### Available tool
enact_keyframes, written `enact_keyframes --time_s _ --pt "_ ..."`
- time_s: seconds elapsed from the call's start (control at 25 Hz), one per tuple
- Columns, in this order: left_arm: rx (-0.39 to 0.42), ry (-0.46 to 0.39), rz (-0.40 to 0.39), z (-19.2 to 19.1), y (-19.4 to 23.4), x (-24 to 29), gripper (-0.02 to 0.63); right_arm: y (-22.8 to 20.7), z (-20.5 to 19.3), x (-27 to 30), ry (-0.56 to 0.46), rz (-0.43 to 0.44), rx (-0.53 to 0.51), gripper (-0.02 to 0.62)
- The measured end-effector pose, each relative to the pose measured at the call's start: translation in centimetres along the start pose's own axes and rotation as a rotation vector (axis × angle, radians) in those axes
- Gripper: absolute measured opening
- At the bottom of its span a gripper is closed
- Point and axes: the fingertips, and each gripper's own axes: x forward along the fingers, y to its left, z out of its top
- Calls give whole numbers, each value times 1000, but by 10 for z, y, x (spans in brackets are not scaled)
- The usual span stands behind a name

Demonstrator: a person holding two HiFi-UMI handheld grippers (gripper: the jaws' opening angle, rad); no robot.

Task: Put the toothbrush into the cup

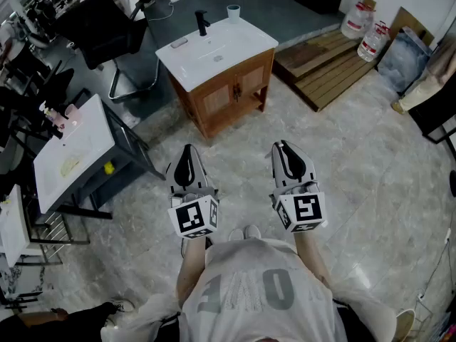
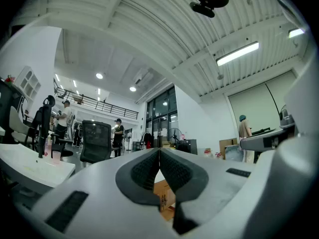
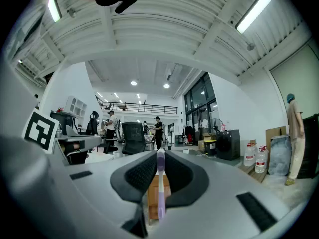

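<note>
A white-and-purple toothbrush (image 3: 160, 183) stands upright between the pads of my right gripper (image 3: 160, 156), which is shut on it. In the head view, the right gripper (image 1: 285, 149) and left gripper (image 1: 187, 152) are held side by side at waist height and point toward a wooden vanity (image 1: 228, 84). Its white basin (image 1: 214, 48) carries a black faucet (image 1: 203, 23) and a pale cup (image 1: 234, 11) at the far corner. Both grippers are well short of the cup. The left gripper (image 2: 159, 151) is shut with its pads together and nothing between them.
A second white basin table (image 1: 71, 152) with a pink cup (image 1: 71, 111) stands to the left. A black office chair (image 1: 100, 23) is behind the vanity's left side. A wooden pallet (image 1: 320, 63) and water bottles (image 1: 363, 30) lie at the right. Grey tiled floor separates me from the vanity.
</note>
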Motion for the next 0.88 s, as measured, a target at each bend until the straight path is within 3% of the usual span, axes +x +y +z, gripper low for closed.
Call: enact_keyframes --time_s 0.48,0.68,0.88 --pt "4 5 37 -14 -7 4 26 -19 -6 1 -32 60 17 66" --pt "-4 20 44 -29 -13 6 26 -32 -32 4 -12 58 49 66" --pt "-34 2 38 -33 -20 33 26 -50 -30 25 -14 61 -5 66"
